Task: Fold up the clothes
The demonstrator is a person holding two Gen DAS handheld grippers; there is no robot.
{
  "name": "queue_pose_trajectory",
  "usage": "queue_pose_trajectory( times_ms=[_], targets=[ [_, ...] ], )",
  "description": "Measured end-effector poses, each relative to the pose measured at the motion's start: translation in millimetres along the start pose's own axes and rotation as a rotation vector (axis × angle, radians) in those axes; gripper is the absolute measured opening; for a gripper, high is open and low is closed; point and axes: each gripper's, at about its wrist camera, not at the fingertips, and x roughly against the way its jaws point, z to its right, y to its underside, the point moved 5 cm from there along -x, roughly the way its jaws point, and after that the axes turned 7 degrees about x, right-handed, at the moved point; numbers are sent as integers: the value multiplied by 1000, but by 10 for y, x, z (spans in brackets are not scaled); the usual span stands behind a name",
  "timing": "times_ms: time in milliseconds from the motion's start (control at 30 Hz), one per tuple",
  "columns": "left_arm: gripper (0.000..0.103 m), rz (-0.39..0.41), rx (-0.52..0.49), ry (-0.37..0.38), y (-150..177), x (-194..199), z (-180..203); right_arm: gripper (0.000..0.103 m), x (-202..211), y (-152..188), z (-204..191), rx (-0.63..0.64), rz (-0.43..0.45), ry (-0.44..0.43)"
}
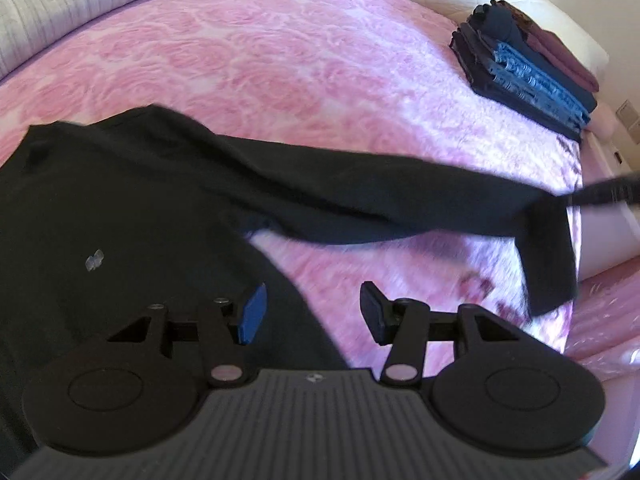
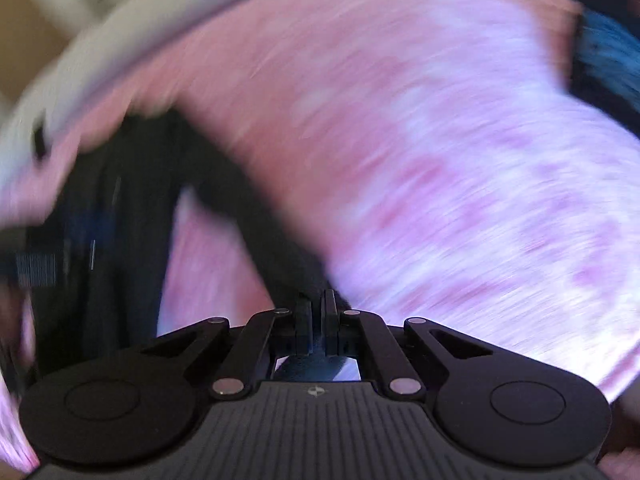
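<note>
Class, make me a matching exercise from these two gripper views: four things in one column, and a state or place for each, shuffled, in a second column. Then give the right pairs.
Things:
1. left gripper
2. right gripper
3. black garment
4. stack of folded clothes

States or places:
A. at the far right corner of the bed
B. jaws apart, holding nothing
C. spread on the pink bedspread, one sleeve lifted
D. jaws closed on black cloth

Pairs: 1-B, 2-D, 3-C, 4-A

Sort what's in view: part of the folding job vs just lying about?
In the job:
black long-sleeved top
its sleeve, pinched in the right gripper
left gripper, open

Lying about:
folded clothes stack
pink bedspread
grey pillow
</note>
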Motion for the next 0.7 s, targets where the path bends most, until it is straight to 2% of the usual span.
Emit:
queue_pose_trajectory(
  times_ms=[33,67,100,133,167,233,300,367,433,467,533,567,600,633,667,700],
  targets=[
    [48,1,-2,-1,-48,-27,20,4,42,-101,209,-40,15,21],
    [50,1,-5,-3,-99,-62,39,23,73,-189,411,-68,35,67],
    [50,2,-10,-8,-164,-129,49,34,102,-259,553,-69,49,122],
    [50,4,-17,-16,-240,-194,45,34,131,-316,645,-49,57,184],
    [50,6,-24,-23,-314,-258,43,34,156,-349,684,-33,71,206],
    [50,7,-32,-37,-454,-389,22,35,158,-356,637,0,96,182],
    [50,-1,-34,-49,-592,-537,-18,44,54,-310,496,59,90,156],
    [50,-11,-46,-55,-729,-696,-47,48,-68,-246,361,139,73,137],
    [49,-27,-69,-57,-851,-868,-44,59,-236,-157,246,289,44,155],
    [49,-39,-84,-54,-905,-961,-29,72,-314,-110,197,371,28,169],
    [48,-79,-117,-36,-990,-1159,27,74,-471,-19,101,535,-4,197],
    [46,-85,-130,-32,-1047,-1234,60,71,-549,26,53,618,-21,210],
    [46,-67,-137,-25,-1129,-1272,92,61,-627,70,5,700,-37,223],
    [46,-41,-137,-20,-1225,-1293,116,55,-672,69,34,742,-45,238],
    [43,19,-107,-21,-1377,-1250,105,51,-647,-6,157,719,-26,266],
    [44,79,-76,-22,-1530,-1206,93,51,-567,-123,311,654,16,302]
  ],
)
